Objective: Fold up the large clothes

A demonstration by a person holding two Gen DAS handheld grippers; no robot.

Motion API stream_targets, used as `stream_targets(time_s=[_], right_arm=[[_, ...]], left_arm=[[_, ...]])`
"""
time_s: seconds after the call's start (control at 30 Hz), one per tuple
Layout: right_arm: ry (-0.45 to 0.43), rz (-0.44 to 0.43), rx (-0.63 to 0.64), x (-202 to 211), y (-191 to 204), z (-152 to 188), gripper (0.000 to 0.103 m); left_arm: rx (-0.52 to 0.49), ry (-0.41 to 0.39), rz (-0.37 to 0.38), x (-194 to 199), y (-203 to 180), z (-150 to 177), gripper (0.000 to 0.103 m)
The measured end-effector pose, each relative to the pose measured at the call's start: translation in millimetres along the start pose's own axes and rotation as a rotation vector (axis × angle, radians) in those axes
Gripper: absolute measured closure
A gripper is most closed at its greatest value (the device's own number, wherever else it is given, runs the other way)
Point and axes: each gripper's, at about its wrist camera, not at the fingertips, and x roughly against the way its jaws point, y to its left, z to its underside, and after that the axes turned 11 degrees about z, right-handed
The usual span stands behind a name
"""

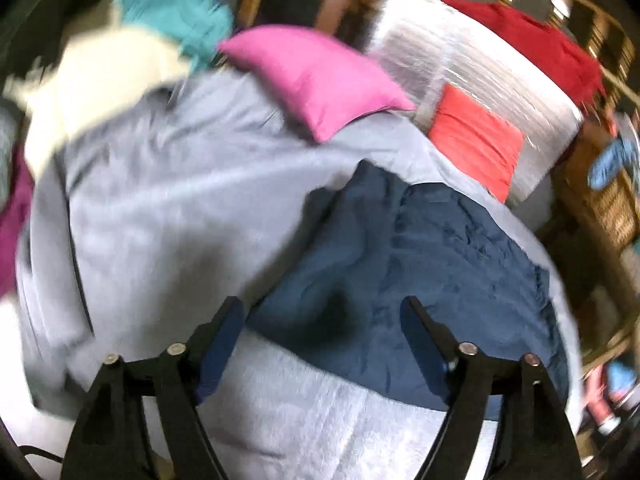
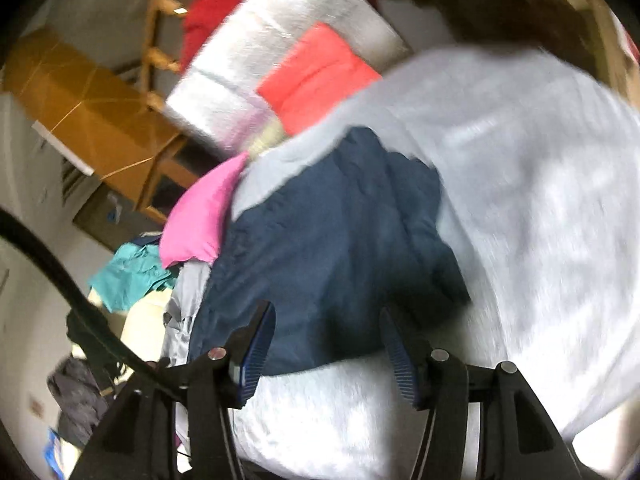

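A folded navy blue garment (image 1: 420,272) lies on the light grey bed cover (image 1: 168,208). My left gripper (image 1: 322,308) hangs above its near edge, jaws wide apart and nothing between the blue pads. In the right wrist view the same navy garment (image 2: 332,248) lies on the grey cover (image 2: 540,200). My right gripper (image 2: 326,320) stands over its near edge, open, the pads clear of the cloth.
A pink pillow (image 1: 316,76), a coral folded cloth (image 1: 476,136) on a white quilted bundle (image 1: 480,60), a red garment (image 1: 532,40) and teal cloth (image 1: 176,4) lie beyond. A cream cloth (image 1: 100,80) sits at the left. Wooden furniture (image 2: 92,116) stands by the bed.
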Motion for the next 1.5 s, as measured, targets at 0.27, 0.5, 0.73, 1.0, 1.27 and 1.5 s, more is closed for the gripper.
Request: stream_targets(time_s=[0.27, 0.5, 0.73, 1.0, 1.27, 1.5], right_arm=[[0.123, 0.105, -0.018, -77.1, -5.9, -20.3, 0.068], [0.143, 0.149, -0.039, -85.3, -21.7, -18.9, 0.082], [0.001, 0.085, 0.064, -68.5, 12.0, -32.0, 0.057], [0.163, 0.179, 0.029, -127.0, 6.0, -43.8, 0.048], [0.115, 0.151, 0.014, -111.1, 9.1, -42.0, 0.048], [0.065, 0.096, 0.094, -115.3, 40.6, -42.1, 0.050]], left_arm=[[-0.064, 0.191, -0.087, -82.4, -13.8, 3.1, 0.019], [-0.100, 0.165, -0.130, -92.9, -8.4, 7.0, 0.013], [-0.185, 0.079, -0.160, -84.1, -32.2, 3.1, 0.013], [-0.340, 0.080, -0.243, -94.3, -57.9, 9.7, 0.013], [-0.357, 0.082, -0.253, -96.7, -59.0, 8.4, 0.013], [-0.363, 0.088, -0.252, -97.6, -59.8, 10.6, 0.013]])
